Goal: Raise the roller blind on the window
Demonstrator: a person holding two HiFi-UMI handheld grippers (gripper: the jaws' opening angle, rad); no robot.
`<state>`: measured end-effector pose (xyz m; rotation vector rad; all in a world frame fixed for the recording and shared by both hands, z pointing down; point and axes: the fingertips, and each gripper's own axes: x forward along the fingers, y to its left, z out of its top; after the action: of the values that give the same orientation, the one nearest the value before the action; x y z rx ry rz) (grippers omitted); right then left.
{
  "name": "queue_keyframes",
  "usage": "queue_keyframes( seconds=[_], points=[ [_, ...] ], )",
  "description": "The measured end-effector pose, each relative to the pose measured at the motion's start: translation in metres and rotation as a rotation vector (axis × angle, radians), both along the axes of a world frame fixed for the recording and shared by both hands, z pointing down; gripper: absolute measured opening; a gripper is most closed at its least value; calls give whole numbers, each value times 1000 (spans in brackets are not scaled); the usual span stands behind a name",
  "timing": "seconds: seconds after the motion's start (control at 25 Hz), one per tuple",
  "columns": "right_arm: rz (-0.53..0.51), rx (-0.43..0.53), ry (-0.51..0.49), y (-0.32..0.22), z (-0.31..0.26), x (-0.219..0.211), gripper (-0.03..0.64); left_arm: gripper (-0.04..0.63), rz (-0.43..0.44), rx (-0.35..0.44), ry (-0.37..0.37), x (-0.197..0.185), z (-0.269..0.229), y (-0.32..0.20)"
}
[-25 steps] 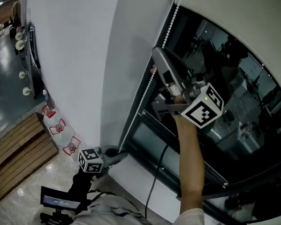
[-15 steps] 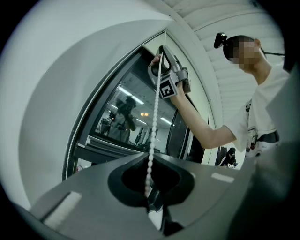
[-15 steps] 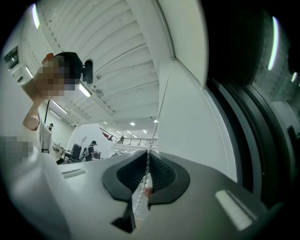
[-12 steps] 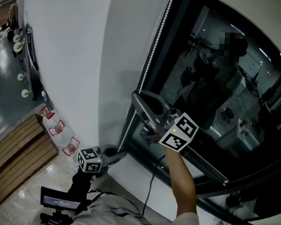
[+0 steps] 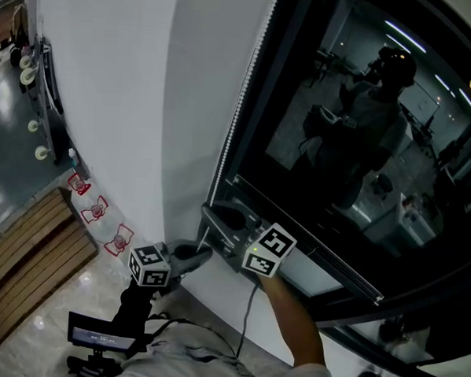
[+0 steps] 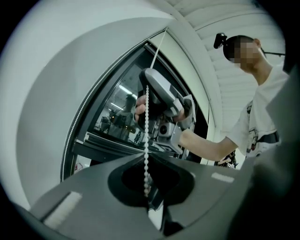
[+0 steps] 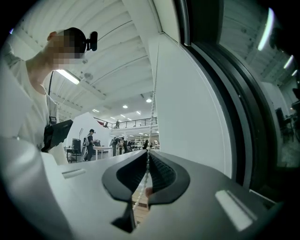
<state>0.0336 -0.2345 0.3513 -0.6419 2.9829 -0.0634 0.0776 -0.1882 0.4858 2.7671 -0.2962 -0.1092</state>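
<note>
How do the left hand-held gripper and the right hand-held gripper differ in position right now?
The left hand-held gripper sits lower; the right hand-held gripper is above it. The left one is before the foot of the white wall; the right one is at the lower corner of the black window frame. Both are shut on the same white bead chain.

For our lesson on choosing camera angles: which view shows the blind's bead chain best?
The left gripper view: the bead chain hangs close, single beads clear, down into the left gripper's shut jaws. The right gripper view shows a thin strand against pale wall; the head view, a long run beside the window frame.
</note>
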Motion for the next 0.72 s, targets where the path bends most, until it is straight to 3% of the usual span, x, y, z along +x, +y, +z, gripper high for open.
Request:
queue_keyframes(
  seconds=[0.28, 0.44, 0.72],
  points=[
    [-20, -59, -56, 7, 14, 1, 14, -2, -3, -1, -6, -3, 1, 0],
    [-22, -40, -17, 4, 6, -1, 25, -2, 8, -2, -7, 0, 1, 2],
    [-40, -19, -122, -10, -54, 5, 57, -2, 11, 2, -4, 2, -1, 2]
  ],
)
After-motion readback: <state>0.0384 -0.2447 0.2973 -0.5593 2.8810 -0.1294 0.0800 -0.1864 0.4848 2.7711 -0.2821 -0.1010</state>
